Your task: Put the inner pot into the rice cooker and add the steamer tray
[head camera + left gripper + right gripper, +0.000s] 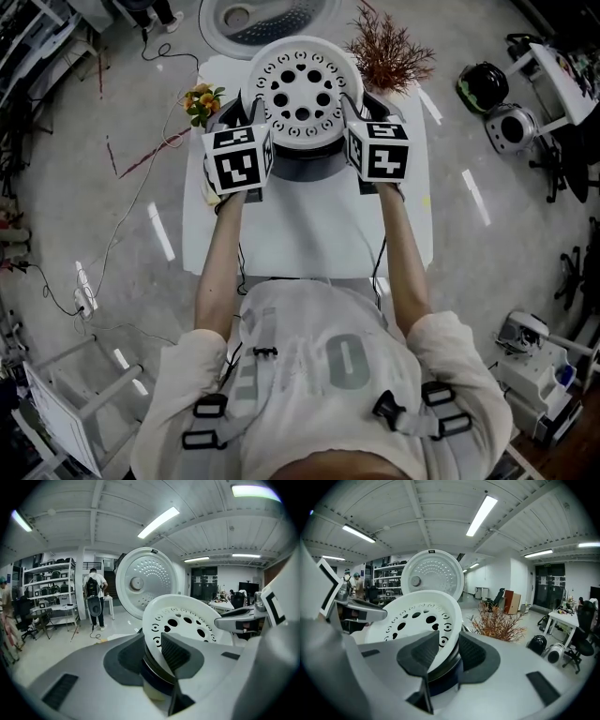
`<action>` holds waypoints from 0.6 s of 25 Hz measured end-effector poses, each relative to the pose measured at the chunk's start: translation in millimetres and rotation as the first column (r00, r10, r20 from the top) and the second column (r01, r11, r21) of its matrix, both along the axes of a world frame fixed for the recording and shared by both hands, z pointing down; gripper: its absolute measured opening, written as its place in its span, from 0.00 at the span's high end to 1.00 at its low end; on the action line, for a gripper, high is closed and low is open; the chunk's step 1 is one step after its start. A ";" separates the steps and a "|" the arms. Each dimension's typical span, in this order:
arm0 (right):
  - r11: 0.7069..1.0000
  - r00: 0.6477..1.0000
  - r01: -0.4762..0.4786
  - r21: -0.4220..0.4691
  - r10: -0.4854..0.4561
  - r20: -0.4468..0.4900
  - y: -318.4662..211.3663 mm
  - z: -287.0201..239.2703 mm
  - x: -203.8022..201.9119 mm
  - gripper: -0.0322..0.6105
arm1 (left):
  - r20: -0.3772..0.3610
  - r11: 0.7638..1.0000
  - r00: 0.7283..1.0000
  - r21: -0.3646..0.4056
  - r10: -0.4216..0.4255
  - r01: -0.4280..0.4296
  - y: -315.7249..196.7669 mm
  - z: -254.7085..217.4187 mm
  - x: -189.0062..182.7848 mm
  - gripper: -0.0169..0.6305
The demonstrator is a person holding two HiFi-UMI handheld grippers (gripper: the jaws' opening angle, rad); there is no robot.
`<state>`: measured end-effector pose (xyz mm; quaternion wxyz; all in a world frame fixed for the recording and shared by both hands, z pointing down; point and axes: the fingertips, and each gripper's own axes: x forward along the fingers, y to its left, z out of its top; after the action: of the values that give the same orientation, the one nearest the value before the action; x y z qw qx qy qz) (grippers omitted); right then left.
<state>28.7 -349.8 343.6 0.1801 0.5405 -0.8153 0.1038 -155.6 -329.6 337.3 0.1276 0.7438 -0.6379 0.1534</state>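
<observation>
The white steamer tray (300,94) with round holes hangs between my two grippers above the dark rice cooker body (302,169). My left gripper (254,114) is shut on its left rim, my right gripper (349,112) on its right rim. In the left gripper view the tray (187,620) tilts up from the left gripper (152,656), whose pads pinch its edge. The right gripper view shows the tray (412,620) clamped the same way in the right gripper (447,653). A dark round rim (445,677) lies just under the tray; whether the pads touch it is unclear. The cooker lid (145,581) stands open behind.
The cooker stands at the far end of a white table (309,234). A red-brown dried plant (389,52) is at its far right, orange flowers (202,101) at its far left. Cables lie on the floor to the left. A person (93,597) stands by shelves far off.
</observation>
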 end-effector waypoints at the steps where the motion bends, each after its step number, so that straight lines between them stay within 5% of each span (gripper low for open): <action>1: 1.000 1.000 -0.001 -0.008 0.001 -0.003 -0.7 3.1 0.3 0.74 | -0.002 1.000 1.000 -0.005 0.000 0.000 -1.0 2.9 0.2 0.79; 15: 0.997 1.000 -0.013 -0.071 0.013 -0.002 -12.5 19.8 4.8 0.74 | -0.030 0.997 0.999 -0.079 0.010 -0.013 -13.4 24.9 5.1 0.79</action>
<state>33.5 -362.3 363.4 0.1991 0.5391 -0.8074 0.1336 -150.5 -343.0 362.2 0.1655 0.7441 -0.6251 0.1681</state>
